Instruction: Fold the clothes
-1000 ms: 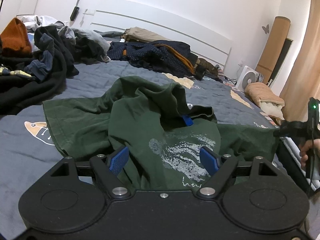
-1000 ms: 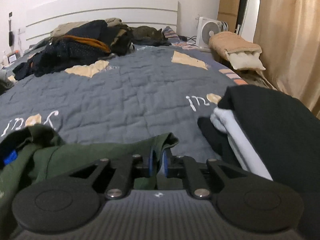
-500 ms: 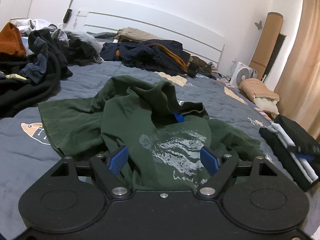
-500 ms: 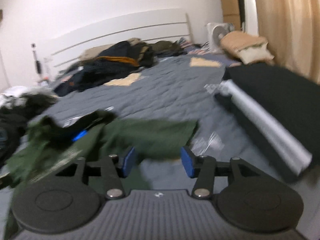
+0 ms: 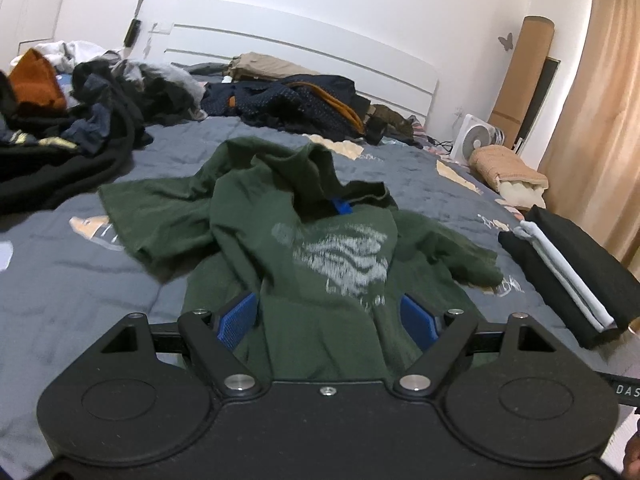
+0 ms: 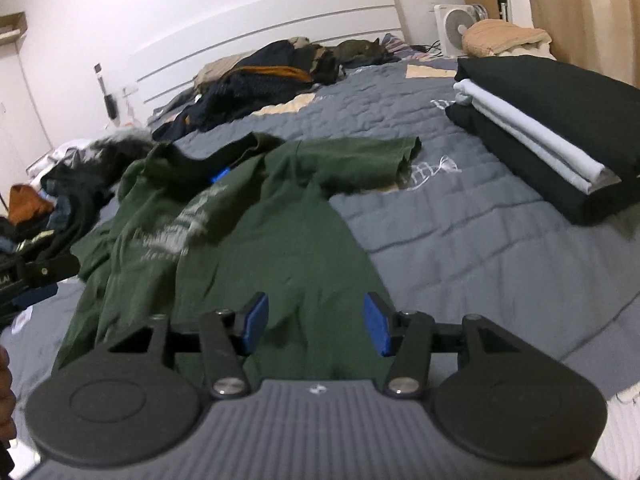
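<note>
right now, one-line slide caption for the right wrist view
Open right gripper poised over a crumpled green t-shirt on the grey quilt, folded stack at right.

This is a bedroom in a home. A wide bed (image 5: 80, 280) under a grey quilted cover fills the view, with a white slatted headboard (image 5: 304, 56) against the plain wall at 12 o'clock. Loose clothes are heaped across it: a dark pile (image 5: 60, 136) at 10 o'clock and another (image 5: 296, 100) by the headboard. A small white fan (image 5: 476, 140) and long beige curtains (image 5: 592, 120) stand at 2 o'clock.
</note>
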